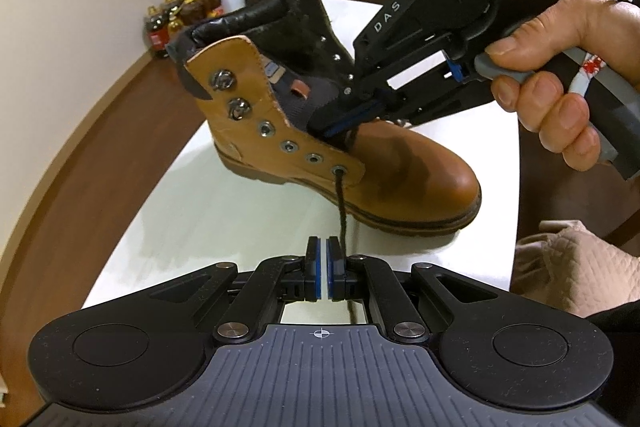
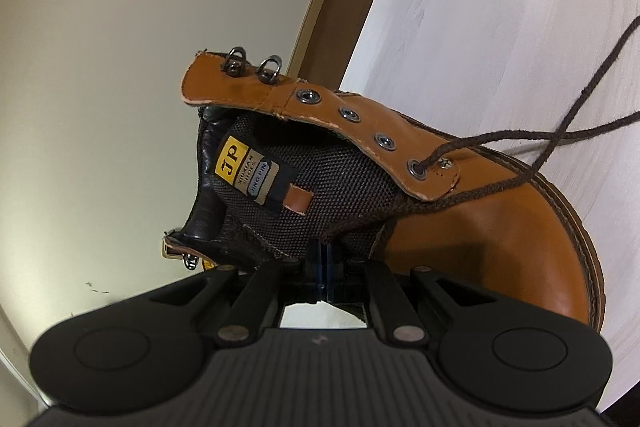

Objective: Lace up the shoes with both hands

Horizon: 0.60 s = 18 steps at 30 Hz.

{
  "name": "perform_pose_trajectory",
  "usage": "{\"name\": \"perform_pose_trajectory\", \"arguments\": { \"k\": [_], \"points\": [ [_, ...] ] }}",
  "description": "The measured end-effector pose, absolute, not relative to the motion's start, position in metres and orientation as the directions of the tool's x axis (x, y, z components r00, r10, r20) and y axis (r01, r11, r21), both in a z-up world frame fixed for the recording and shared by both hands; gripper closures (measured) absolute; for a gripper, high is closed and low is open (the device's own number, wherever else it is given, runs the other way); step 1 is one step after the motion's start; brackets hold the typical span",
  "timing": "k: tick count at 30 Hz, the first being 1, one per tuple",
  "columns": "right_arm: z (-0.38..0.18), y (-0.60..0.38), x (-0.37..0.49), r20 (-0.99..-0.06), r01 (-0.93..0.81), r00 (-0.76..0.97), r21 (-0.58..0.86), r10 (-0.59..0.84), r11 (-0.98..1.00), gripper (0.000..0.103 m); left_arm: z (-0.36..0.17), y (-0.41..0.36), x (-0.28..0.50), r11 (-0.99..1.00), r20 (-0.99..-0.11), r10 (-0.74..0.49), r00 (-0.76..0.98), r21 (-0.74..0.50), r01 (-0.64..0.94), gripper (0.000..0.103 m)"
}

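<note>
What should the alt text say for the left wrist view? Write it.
A tan leather work boot stands on a white table, its dark lace running from the lowest eyelet down beside the closed left tool. A hand holds the right tool, its tips at the boot's tongue.

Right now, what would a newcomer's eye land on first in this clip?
The tan boot on the white table, its tongue wide open. A dark lace runs from its lowest eyelet toward the shut left gripper, while the right gripper noses in at the tongue.
</note>
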State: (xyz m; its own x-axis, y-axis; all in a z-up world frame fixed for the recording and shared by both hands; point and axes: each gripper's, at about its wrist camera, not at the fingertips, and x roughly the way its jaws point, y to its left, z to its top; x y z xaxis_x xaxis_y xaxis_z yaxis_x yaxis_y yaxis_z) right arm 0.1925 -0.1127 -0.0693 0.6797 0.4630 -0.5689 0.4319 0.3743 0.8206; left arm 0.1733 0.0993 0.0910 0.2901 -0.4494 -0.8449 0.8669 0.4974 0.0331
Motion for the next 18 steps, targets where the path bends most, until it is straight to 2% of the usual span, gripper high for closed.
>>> {"name": "perform_pose_trajectory", "arguments": {
  "k": [18],
  "points": [
    [-0.0746,-0.1196,0.1865,-0.535,0.455,0.663,0.844,0.524,0.285,0.100,0.0863,0.0955,0.1772,0.500,-0.842,-0.454,0.292,0.031,0.866,0.100]
  ]
}}
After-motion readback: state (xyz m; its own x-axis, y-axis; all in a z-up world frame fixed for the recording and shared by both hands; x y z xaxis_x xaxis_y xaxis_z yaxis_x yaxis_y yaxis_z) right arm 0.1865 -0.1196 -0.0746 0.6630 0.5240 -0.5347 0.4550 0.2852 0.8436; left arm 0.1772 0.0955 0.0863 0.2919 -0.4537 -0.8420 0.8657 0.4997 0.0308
